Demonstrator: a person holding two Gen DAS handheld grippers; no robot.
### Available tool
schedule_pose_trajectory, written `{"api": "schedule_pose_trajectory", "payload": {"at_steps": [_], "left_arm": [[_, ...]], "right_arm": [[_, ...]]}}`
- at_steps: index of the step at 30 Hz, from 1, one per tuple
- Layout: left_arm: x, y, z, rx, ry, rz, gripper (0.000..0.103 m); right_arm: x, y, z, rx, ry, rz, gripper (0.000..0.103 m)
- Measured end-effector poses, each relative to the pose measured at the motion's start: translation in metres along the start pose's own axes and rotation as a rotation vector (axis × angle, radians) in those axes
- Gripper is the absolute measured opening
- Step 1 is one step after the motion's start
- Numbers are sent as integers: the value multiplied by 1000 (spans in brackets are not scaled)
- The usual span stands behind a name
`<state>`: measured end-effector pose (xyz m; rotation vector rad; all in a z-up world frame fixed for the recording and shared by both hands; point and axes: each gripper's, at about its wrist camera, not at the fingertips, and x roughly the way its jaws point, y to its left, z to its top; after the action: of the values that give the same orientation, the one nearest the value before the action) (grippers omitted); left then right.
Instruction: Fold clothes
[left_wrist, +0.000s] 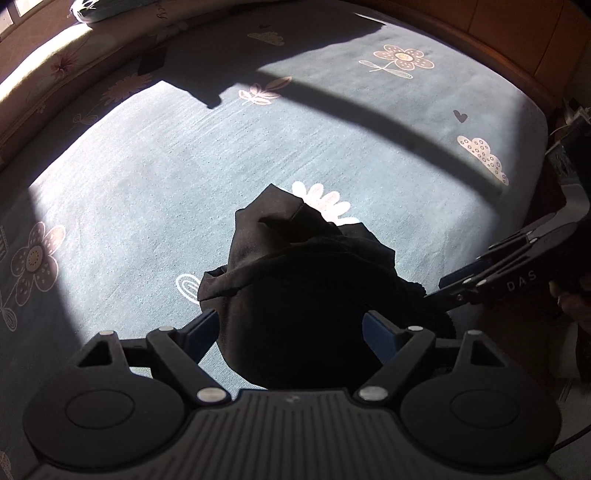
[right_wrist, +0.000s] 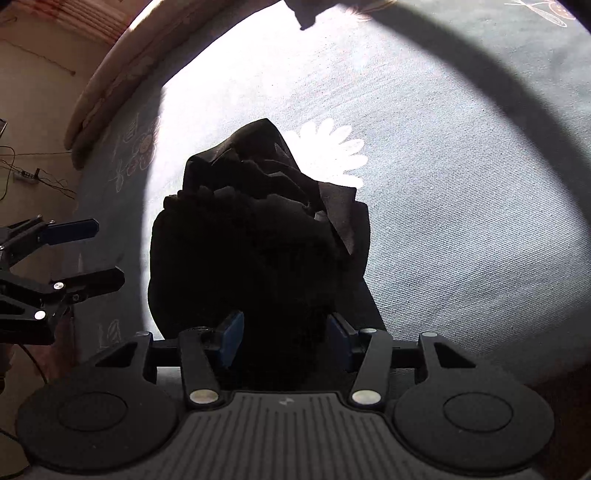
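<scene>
**Black garment being brought down onto the bed**

A crumpled black garment (left_wrist: 295, 295) is being held bunched above the grey flowered bedsheet (left_wrist: 147, 166), just beside a white daisy print (left_wrist: 325, 201). The left gripper (left_wrist: 290, 332) is being kept wide, with cloth filling the gap between its blue pads (left_wrist: 380, 334); whether the pads are pressing cannot be told. The right gripper (right_wrist: 284, 338) is being kept about half open, dark fabric lying between its fingers, the grip itself lost in shadow. For this step to be done well, the bundle is probably best lowered onto open sheet and then spread flat by separate edges being drawn apart, so that no layers are being trapped before folding.
</scene>
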<state>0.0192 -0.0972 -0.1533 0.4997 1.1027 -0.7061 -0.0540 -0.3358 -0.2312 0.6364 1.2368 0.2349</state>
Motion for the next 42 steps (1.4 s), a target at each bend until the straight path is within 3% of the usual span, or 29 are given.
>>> {"api": "schedule_pose_trajectory", "payload": {"at_steps": [11, 16, 19, 26, 29, 30, 31, 33, 39, 42], "left_arm": [[-5, 0, -8, 24, -12, -22, 84], [-8, 3, -3, 116, -34, -33, 85], [-7, 0, 3, 264, -38, -59, 85], [11, -32, 0, 830, 27, -164, 86], [29, -42, 1, 917, 91, -211, 84], [34, -42, 2, 902, 120, -237, 78], [38, -42, 4, 887, 150, -263, 60], [41, -39, 5, 847, 182, -300, 37], [21, -26, -5, 777, 135, -286, 22], [11, -18, -7, 747, 110, -257, 22]], "right_arm": [[36, -34, -1, 194, 27, 251, 58], [2, 0, 10, 6, -22, 304, 57], [-13, 21, 18, -112, -17, 320, 57], [-15, 55, 23, -367, 49, 276, 57], [-10, 63, 24, -419, 71, 274, 57], [-8, 66, 24, -441, 75, 264, 57], [-7, 70, 23, -463, 79, 255, 57], [-7, 76, 23, -507, 87, 237, 57], [-12, 78, 28, -575, 69, 182, 60], [-6, 81, 30, -631, 62, 141, 67]]}}
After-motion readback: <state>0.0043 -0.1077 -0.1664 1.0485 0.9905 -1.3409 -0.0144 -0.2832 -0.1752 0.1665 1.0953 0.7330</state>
